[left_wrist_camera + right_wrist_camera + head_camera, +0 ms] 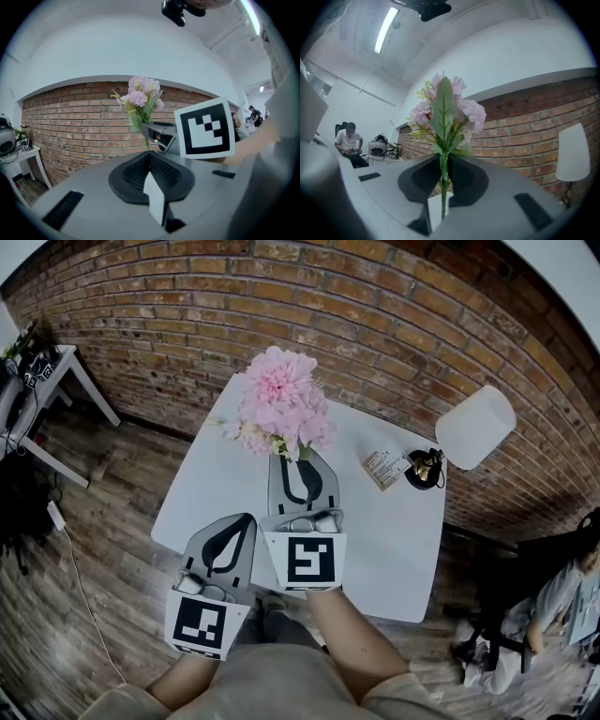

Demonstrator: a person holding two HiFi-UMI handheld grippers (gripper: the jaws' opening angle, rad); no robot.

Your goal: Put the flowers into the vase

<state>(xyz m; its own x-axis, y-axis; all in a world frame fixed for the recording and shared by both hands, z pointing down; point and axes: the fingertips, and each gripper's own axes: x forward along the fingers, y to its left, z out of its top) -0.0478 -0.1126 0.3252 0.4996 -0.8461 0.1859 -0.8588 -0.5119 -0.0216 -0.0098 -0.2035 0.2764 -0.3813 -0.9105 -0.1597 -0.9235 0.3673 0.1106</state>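
Note:
A bunch of pink flowers (pixel 281 404) with green leaves stands upright over the far side of the white table (pixel 216 493). My right gripper (pixel 298 460) is shut on its thin green stem. In the right gripper view the stem (pixel 443 183) runs down between the two pads and the blooms (pixel 445 110) rise above them. My left gripper (pixel 244 521) hovers lower and nearer to me, to the left of the right one, shut with nothing in it. The left gripper view shows its closed jaws (pixel 150 158), with the flowers (pixel 140 96) and the right gripper (pixel 159 131) beyond. I see no vase.
A white lamp (pixel 475 426) on a black base (pixel 424 470) stands at the table's far right corner, with a small printed card (pixel 384 468) beside it. A brick wall (pixel 375 324) runs behind. A white side table (pixel 56 371) is at the left. A person (pixel 553 606) sits at the lower right.

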